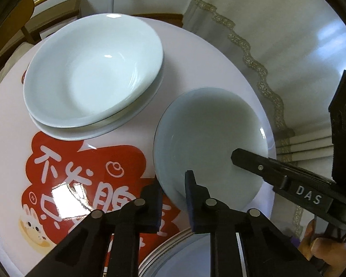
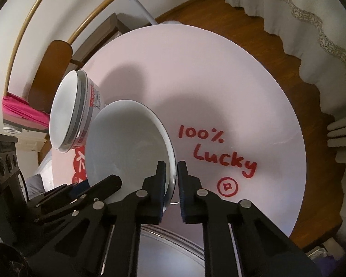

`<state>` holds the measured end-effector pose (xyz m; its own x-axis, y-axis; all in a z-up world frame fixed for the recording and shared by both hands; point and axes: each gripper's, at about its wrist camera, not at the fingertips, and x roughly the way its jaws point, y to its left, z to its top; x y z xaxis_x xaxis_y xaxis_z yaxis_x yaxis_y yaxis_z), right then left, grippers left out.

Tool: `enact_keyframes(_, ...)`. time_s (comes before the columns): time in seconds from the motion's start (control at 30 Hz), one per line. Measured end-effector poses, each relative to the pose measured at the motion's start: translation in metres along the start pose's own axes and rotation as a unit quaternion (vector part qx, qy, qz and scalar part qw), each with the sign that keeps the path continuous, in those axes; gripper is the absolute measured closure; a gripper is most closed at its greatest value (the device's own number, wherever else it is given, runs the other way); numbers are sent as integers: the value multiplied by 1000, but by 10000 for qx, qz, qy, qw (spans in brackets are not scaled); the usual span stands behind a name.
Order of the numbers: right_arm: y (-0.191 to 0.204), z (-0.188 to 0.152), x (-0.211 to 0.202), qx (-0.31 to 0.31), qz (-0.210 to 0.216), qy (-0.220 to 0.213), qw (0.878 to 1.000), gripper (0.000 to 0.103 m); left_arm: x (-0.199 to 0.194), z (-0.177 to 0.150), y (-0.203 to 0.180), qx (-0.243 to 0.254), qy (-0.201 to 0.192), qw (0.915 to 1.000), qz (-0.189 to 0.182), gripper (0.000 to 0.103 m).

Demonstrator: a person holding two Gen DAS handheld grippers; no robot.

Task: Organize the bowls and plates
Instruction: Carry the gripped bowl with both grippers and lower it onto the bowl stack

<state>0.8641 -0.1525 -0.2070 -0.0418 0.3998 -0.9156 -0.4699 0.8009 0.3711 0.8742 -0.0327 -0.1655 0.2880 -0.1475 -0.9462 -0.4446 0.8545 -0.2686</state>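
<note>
A pale grey-blue plate [image 1: 207, 138] lies near the right edge of the round white table [image 1: 196, 53]. My left gripper [image 1: 173, 196] is shut on the plate's near-left rim, one finger inside and one outside. My right gripper [image 2: 171, 175] is shut on the opposite rim of the same plate [image 2: 126, 147]. One of its fingers [image 1: 249, 161] reaches over the plate's right side in the left wrist view. The left gripper [image 2: 87, 189] shows at the plate's lower left in the right wrist view. Two white deep plates [image 1: 92, 69] sit stacked at the table's far left.
A round tin with a metal-rimmed lid [image 2: 73, 110] stands beside the plate. Another round lid [image 2: 168, 247] lies just below the grippers. A hand [image 1: 323, 249] holds the right gripper. A lace-edged curtain [image 1: 265, 34] hangs past the table edge; a wooden chair [image 2: 55, 69] stands behind.
</note>
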Motion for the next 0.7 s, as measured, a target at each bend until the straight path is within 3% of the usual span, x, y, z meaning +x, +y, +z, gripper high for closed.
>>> enact_keyframes(0.37,8,-19,-28,-35,-137,-274,9995,93,-22,-9,-2,211,-166,9993,-251,90)
enact_keyframes(0.7,52,-20,-96,-234,-197,-1078,9937,93,-93,-10,16,296,-905,9928,-733,90)
